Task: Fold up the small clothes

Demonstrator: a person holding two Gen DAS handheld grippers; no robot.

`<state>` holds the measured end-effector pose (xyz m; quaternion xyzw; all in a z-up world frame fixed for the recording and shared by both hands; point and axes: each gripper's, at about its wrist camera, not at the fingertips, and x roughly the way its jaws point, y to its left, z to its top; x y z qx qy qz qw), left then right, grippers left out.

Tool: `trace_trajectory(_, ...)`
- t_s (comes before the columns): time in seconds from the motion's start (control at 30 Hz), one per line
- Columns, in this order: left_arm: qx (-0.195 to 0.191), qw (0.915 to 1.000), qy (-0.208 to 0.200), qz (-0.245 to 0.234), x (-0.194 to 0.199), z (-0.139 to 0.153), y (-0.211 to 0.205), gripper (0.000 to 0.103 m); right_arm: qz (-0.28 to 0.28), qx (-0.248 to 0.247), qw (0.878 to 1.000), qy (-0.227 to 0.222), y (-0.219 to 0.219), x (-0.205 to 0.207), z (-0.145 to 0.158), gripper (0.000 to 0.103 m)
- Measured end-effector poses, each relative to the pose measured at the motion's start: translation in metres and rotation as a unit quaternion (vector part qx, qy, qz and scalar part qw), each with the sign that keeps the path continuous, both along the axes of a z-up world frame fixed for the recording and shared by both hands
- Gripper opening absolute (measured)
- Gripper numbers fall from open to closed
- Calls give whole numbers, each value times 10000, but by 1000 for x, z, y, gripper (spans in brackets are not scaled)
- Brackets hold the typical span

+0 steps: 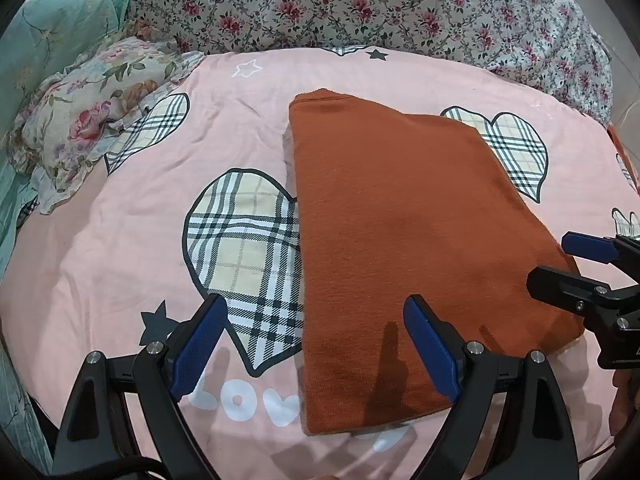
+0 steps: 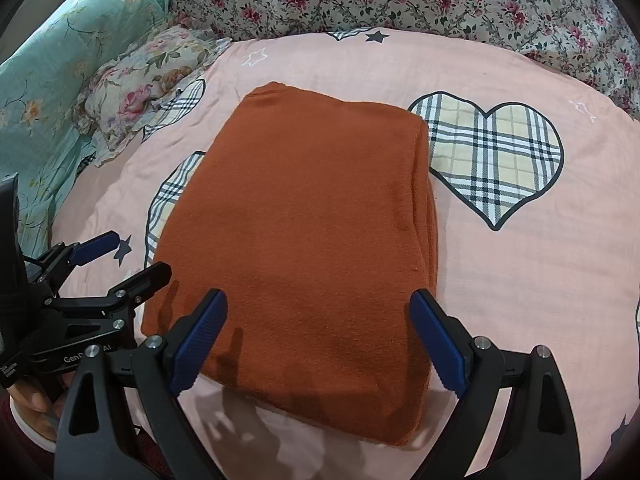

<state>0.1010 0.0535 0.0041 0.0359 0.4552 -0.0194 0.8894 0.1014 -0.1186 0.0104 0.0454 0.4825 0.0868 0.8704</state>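
A rust-orange garment (image 1: 400,240) lies folded into a flat rectangle on the pink bedspread (image 1: 120,260); it also shows in the right wrist view (image 2: 304,240). My left gripper (image 1: 316,344) is open and empty, hovering above the garment's near left edge. My right gripper (image 2: 320,340) is open and empty, hovering above the garment's near edge. Each gripper shows in the other's view, the right one (image 1: 560,264) at the garment's right corner and the left one (image 2: 132,256) at its left corner.
The pink bedspread (image 2: 520,300) has plaid hearts and stars. A floral pillow (image 1: 92,120) lies at the left, a teal quilt (image 2: 48,80) beyond it, and a flowered quilt (image 1: 360,4) is bunched along the back.
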Motion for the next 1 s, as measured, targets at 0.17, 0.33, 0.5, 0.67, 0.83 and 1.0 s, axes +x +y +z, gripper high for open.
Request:
trace_trajectory(0.17, -20, 10000, -15, -3, 0, 1, 0, 90, -6, 4, 10000, 0, 0, 0, 1, 92)
trace_trajectory(0.33, -14, 10000, -14, -18, 0, 1, -1, 90, -10, 6, 10000, -3, 0, 0, 0, 92)
trace_trajectory(0.5, -14, 10000, -21, -32, -1, 2, -2, 90, -5, 14, 10000, -3, 0, -1, 0, 92)
trace_trajectory(0.67, -13, 10000, -20, -25, -1, 2, -2, 90, -8, 18, 10000, -9, 0, -1, 0, 92)
trace_trajectory(0.83, -15, 10000, -41, -30, -1, 3, -2, 90, -4, 18, 10000, -10, 0, -1, 1, 92)
trace_trajectory(1.0, -15, 10000, -42, -30, -1, 3, -2, 90, -7, 23, 10000, -16, 0, -1, 1, 92)
